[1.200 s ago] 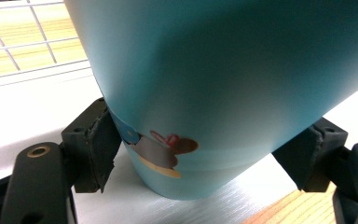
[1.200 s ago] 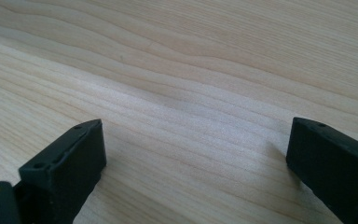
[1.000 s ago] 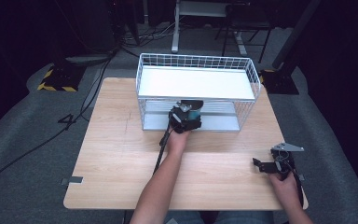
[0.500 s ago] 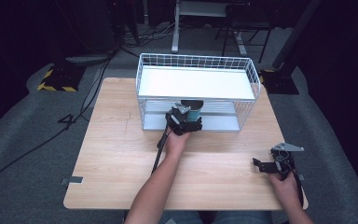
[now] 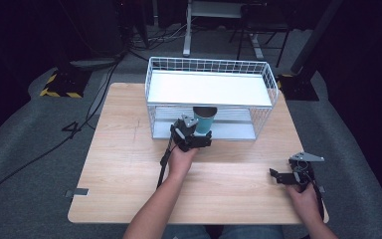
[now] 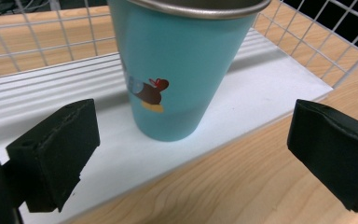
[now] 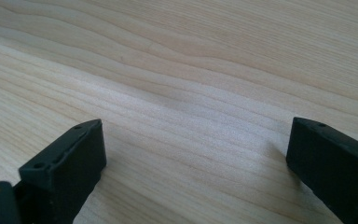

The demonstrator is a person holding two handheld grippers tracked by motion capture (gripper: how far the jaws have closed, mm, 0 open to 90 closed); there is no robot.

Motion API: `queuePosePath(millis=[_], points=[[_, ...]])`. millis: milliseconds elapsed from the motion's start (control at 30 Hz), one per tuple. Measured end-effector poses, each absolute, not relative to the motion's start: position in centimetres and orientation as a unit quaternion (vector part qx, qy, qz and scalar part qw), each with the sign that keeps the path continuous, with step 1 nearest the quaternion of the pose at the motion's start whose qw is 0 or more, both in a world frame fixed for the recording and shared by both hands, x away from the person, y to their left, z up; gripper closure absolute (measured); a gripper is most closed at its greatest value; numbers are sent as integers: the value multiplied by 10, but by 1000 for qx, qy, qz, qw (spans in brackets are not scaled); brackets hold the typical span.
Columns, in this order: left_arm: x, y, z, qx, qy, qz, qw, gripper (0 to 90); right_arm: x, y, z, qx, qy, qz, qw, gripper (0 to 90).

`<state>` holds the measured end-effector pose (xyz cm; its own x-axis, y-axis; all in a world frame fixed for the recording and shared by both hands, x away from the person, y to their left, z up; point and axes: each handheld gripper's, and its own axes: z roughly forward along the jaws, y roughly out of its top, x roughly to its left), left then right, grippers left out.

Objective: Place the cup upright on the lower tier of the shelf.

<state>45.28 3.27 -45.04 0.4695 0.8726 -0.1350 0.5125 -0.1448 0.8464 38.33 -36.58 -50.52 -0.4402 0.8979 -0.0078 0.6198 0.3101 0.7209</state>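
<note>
Cup placed on rack's lower shelf, L gripper letting go.

Teal cup (image 6: 182,70) stands upright at front edge of the wire rack's (image 5: 209,69) lower shelf; left gripper (image 5: 195,137) jaws have just been opening, now spread, pads clear of cup w/ nothing between them, so placing looks done, only pull-back left. Left gripper view adds cup's bird print. Right gripper (image 5: 291,175) spread, idle nr table's (image 5: 119,164) right front corner.

On the grey floor (image 5: 40,164) to the left of the surface (image 5: 129,194), a dark mark that looks like the number 4 (image 5: 73,129) can be read. The turquoise cup (image 6: 182,70) has no words, only a small picture of a brown figure with a red cap (image 6: 150,92). No other text, brand or label can be read.
</note>
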Motion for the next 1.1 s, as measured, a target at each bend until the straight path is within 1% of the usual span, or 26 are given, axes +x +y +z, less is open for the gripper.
queuePosePath(millis=[100,400,467,567,700,1100], points=[[442,40,-445,723,476,197,460,30,383,-366,-505,485,782,331,210,50],[420,55,-432,731,463,191,463,45,383,-366,-505,485,782,330,210,50],[416,57,-431,733,462,183,464,64,383,-366,-505,485,782,330,210,50],[407,68,-429,730,467,164,471,69,383,-365,-505,486,781,331,210,50],[399,77,-428,731,466,160,471,72,383,-365,-505,486,781,331,210,50],[357,110,-416,739,450,190,464,73,382,-361,-505,484,783,331,208,50]])
